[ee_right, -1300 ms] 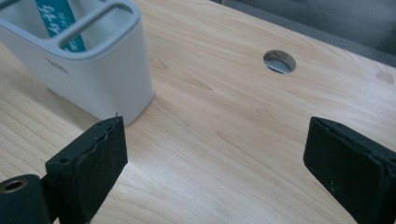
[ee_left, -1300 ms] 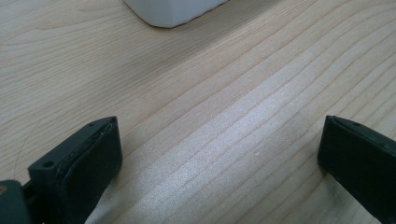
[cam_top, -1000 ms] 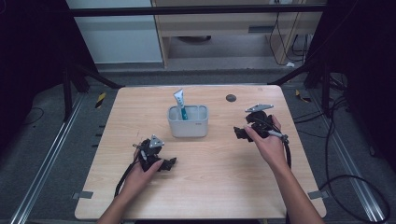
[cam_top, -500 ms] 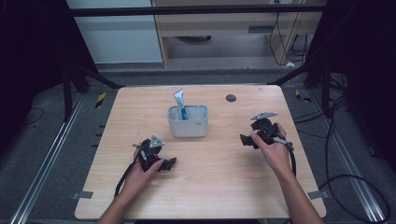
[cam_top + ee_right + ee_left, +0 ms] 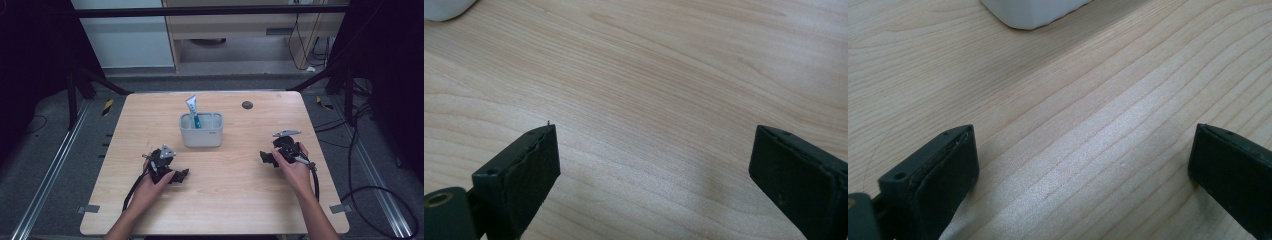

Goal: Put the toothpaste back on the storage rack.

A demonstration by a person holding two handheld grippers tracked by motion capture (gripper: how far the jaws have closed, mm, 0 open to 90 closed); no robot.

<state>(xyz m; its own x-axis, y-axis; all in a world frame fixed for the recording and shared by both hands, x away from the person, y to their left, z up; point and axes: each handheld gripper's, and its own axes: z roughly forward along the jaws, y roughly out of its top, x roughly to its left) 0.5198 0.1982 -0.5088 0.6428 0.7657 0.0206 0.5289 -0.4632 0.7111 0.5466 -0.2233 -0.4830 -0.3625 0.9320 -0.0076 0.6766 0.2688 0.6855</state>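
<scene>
A white two-compartment holder (image 5: 201,131) stands at the middle of the wooden table (image 5: 225,210). A white and teal tube (image 5: 193,111) sticks up from its left compartment. My left gripper (image 5: 181,176) rests low on the table in front of the holder and to its left. Its jaws are wide apart over bare wood (image 5: 1083,145), with a corner of the holder (image 5: 1033,12) ahead. My right gripper (image 5: 265,158) sits right of the holder, pointing left. It is open (image 5: 656,135) with nothing between the jaws, and an edge of the holder (image 5: 444,7) shows at the top left.
A small dark round disc (image 5: 247,105) lies near the table's far edge, right of centre. Black frame legs (image 5: 320,75) stand beyond the far corners. Cables (image 5: 370,190) lie on the floor to the right. Bare wood stretches between the two grippers.
My right gripper has drawn back toward the near side and lowered, moving away from the holder. The left gripper has stayed where it was.
</scene>
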